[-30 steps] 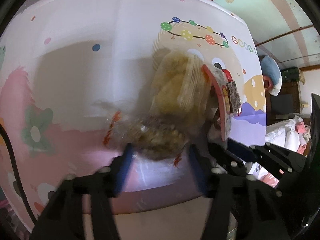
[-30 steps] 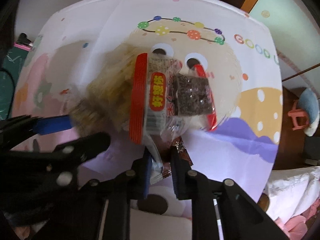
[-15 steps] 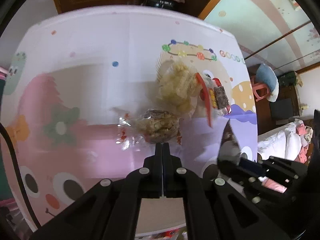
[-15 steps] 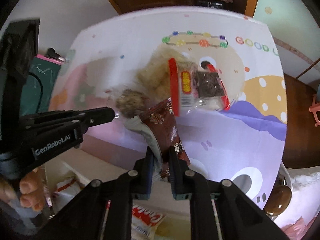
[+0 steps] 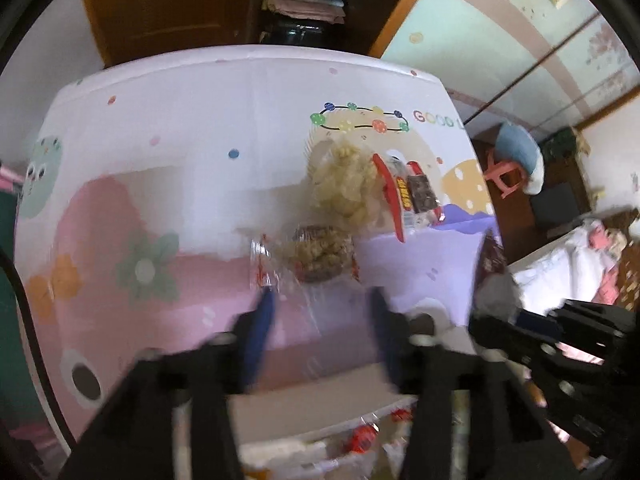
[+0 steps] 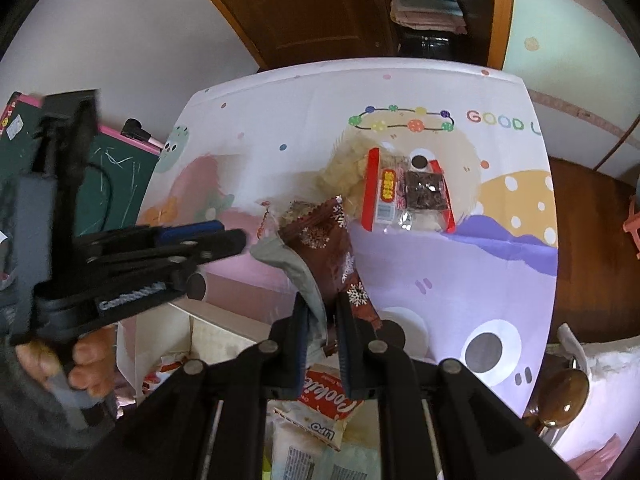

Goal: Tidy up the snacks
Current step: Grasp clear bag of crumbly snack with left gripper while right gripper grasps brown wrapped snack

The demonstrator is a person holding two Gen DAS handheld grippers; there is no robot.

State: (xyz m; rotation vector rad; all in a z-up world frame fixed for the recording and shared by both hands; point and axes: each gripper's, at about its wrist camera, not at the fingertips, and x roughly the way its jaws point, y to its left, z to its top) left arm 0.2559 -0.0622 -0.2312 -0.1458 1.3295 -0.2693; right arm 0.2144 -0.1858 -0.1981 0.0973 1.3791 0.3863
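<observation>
Your right gripper (image 6: 323, 316) now carries the brown snowflake packet (image 6: 328, 248), clamped and lifted off the table (image 6: 500, 280) toward the box (image 6: 208, 332). Your left gripper (image 5: 320, 312), shut half a second ago, spreads wide behind the clear nut packet (image 5: 320, 254), suggesting the next pick.

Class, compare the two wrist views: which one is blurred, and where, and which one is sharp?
Left wrist view: the left hand-held gripper is smeared by motion blur and the snack bags look soft. Right wrist view: sharper, with the brown packet and table print crisp.
</observation>
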